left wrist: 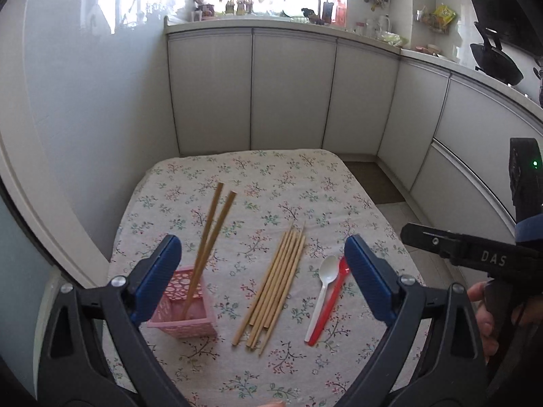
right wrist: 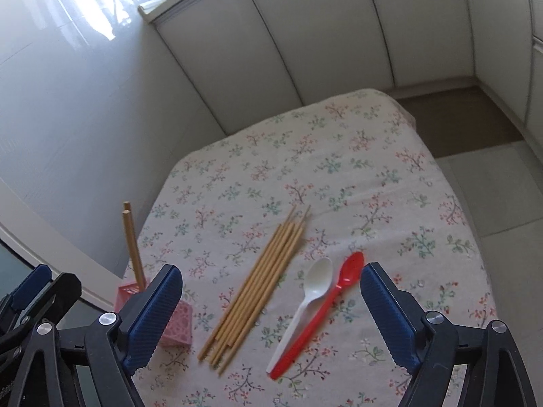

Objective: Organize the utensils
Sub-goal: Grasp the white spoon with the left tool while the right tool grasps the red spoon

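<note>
A pink perforated holder (left wrist: 190, 312) stands on the floral tablecloth at the left, with two wooden chopsticks (left wrist: 213, 230) leaning in it. Several loose chopsticks (left wrist: 271, 288) lie in a bundle mid-table. A white spoon (left wrist: 322, 291) and a red spoon (left wrist: 334, 300) lie side by side to the right. My left gripper (left wrist: 263, 271) is open and empty above the table, its fingers either side of the bundle. My right gripper (right wrist: 271, 298) is open and empty, above the bundle (right wrist: 258, 281), white spoon (right wrist: 305, 302) and red spoon (right wrist: 325, 308). The holder (right wrist: 176, 325) shows behind its left finger.
The table (left wrist: 271, 176) stands against a white wall on the left, with white kitchen cabinets (left wrist: 292, 88) behind it. The floor drops away off the table's right edge (right wrist: 475, 224). The right gripper's body (left wrist: 475, 254) reaches in at the right of the left wrist view.
</note>
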Tool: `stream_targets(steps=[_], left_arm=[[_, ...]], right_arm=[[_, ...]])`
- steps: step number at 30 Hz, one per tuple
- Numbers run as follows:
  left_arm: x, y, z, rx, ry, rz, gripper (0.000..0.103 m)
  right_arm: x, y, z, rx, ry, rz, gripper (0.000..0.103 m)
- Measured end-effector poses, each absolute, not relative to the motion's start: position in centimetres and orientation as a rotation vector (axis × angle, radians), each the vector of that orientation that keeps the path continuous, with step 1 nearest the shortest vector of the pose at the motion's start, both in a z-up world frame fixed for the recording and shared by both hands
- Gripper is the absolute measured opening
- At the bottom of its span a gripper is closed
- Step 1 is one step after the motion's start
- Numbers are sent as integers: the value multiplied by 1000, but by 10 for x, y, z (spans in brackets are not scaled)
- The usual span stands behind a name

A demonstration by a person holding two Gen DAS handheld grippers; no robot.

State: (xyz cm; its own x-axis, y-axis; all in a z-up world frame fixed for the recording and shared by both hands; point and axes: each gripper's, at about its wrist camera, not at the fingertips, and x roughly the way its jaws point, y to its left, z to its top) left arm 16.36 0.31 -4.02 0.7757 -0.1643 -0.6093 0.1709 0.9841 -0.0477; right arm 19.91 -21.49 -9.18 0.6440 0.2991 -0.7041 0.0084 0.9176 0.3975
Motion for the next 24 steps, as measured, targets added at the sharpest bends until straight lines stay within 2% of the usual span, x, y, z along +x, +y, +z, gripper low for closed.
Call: stream_targets(steps=[10, 13, 15, 16, 18, 21, 24], left_arm=[[209, -49, -89, 1, 934, -290, 95], [228, -59, -107, -11, 1007, -292, 86], [241, -67, -121, -18, 1054, -298, 73], [248, -71, -128, -21, 1077, -305, 70], [261, -81, -145, -26, 1126, -322, 55], [275, -93, -168, -35, 1189, -351, 47], [285, -101, -187, -39, 1224, -363, 45]], right_arm=[[220, -259, -137, 454, 1038, 71, 90], [227, -268, -146, 457, 1069, 63, 90], [234, -273, -154, 471, 1092, 68, 90], [237, -275, -160, 486, 1111, 76, 90], [244, -280, -171, 517, 1145, 90, 89], [252, -288, -188, 567, 1196, 83, 83], [256, -291, -194, 567, 1219, 69, 81]])
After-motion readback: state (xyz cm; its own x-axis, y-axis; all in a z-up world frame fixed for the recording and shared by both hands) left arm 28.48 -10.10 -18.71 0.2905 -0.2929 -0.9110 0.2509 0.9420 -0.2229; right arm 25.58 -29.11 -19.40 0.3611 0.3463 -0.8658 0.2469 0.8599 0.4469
